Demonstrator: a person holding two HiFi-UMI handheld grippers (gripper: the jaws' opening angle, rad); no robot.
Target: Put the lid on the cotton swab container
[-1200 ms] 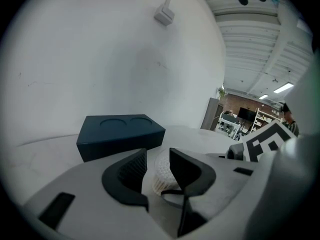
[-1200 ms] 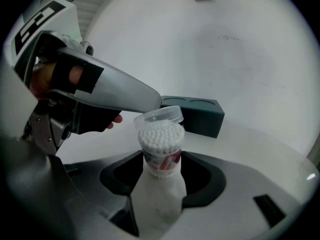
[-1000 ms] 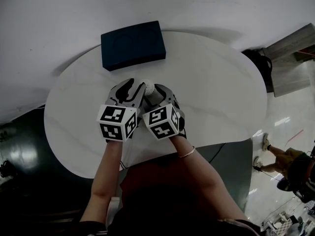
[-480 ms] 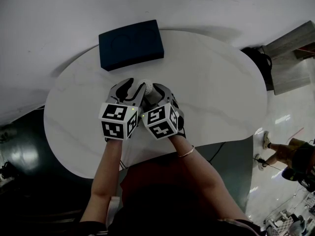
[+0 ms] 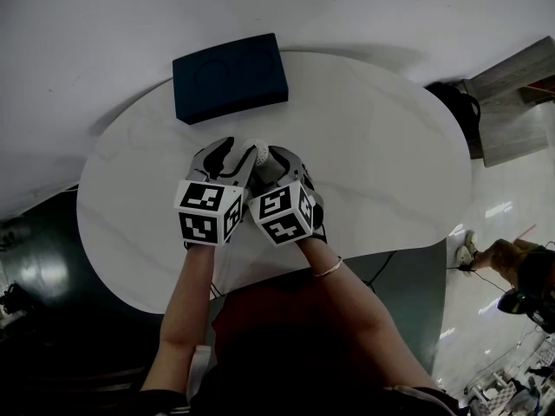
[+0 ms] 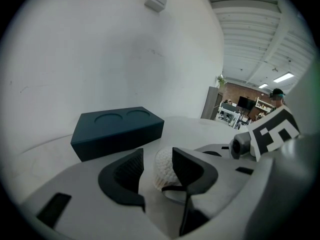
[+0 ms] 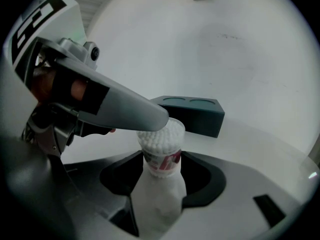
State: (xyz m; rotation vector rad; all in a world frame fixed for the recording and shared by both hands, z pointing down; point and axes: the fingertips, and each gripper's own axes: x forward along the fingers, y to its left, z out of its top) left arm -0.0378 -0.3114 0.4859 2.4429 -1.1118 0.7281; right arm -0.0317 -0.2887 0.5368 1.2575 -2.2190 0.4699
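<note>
Grippers meet over the white desk (image 5: 373,146) in the head view: the left gripper (image 5: 227,156) and the right gripper (image 5: 279,159) lie side by side, marker cubes touching. The white top of the cotton swab container (image 5: 258,154) peeps out between their tips. A dark blue box (image 5: 230,76) lies on the desk well beyond the jaws. Against a second ago both grippers and the container sit where they were. Only the person standing at the lower right edge has shifted.

In the left gripper view the jaws have just been opening and now stand apart. The container's dimpled white top (image 6: 162,169) is between them, close against the right pad and clear of the left pad (image 6: 125,171), so nothing is clamped. The blue box (image 6: 117,130) lies beyond the jaws, a little to their left.

In the right gripper view the jaws are closed on the container (image 7: 161,144), one pad on each side of its body below the red-printed label, holding it upright. The left gripper's grey jaw (image 7: 125,109) reaches in from the left across the container's top. The blue box (image 7: 192,111) lies beyond the jaws.
</note>
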